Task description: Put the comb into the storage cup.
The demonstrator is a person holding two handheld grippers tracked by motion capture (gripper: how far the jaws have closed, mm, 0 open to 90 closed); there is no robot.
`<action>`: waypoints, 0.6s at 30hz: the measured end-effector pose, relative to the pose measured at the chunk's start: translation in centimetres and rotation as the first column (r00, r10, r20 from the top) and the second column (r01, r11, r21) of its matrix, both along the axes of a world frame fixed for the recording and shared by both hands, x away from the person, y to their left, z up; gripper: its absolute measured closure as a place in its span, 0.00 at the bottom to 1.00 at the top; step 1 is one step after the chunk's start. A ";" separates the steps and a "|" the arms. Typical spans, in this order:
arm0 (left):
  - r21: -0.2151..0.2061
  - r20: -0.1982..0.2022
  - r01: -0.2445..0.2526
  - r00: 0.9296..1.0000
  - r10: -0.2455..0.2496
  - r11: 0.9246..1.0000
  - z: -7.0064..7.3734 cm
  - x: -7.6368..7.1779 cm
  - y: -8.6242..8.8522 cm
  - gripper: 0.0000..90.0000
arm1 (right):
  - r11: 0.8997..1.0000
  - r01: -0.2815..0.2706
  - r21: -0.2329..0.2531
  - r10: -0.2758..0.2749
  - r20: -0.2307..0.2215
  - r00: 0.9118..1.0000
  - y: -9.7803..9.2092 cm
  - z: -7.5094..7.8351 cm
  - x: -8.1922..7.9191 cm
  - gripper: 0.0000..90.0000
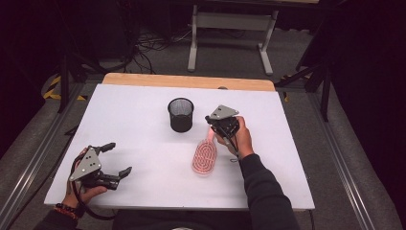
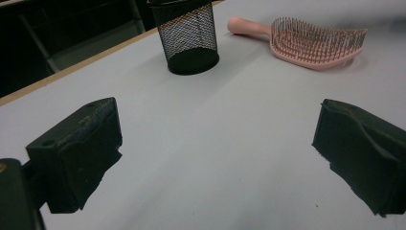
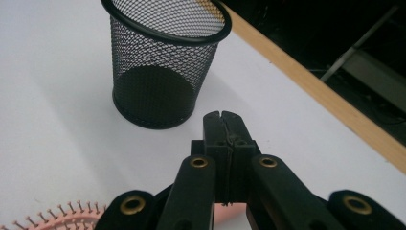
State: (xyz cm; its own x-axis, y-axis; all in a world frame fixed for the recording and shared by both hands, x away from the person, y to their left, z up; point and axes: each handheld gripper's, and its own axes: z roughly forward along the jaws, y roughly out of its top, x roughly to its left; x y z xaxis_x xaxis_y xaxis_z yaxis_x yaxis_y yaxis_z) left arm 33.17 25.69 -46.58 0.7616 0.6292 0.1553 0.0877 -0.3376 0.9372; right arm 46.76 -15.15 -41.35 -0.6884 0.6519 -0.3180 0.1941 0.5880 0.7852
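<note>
Right claw over a pink hairbrush's handle beside an empty mesh cup

The black mesh cup (image 1: 181,114) stands upright on the white tabletop (image 1: 143,143) with nothing inside it. The pink hairbrush (image 1: 205,154) lies bristles-up near the cup, its handle pointing toward it. The right claw (image 3: 223,125) is clenched, jaws pressed together over the handle; whether it pinches the handle I cannot tell. The left claw (image 1: 119,159) rests released, jaws wide apart, well away at the near left corner.
</note>
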 end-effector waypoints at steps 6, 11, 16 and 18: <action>0.017 0.005 -0.002 1.000 0.001 1.000 -0.1 0.0 -0.1 0.04 | 0.997 -0.004 -0.071 -0.001 -0.076 0.997 1.1 -0.9 1.8 1.00; 0.012 0.010 -0.012 1.000 0.012 1.000 0.0 -0.1 0.0 0.04 | 0.993 0.029 -0.118 -0.040 -0.092 0.995 1.1 -1.5 2.8 1.00; 0.020 0.010 -0.018 1.000 0.018 1.000 0.0 -0.2 -0.1 0.04 | 0.983 0.061 -0.172 -0.079 -0.102 0.992 1.2 -2.4 3.7 1.00; 0.021 0.010 -0.018 1.000 0.018 1.000 0.0 -0.2 -0.1 0.04 | 0.978 0.069 -0.195 -0.089 -0.095 0.991 1.2 -2.6 3.8 1.00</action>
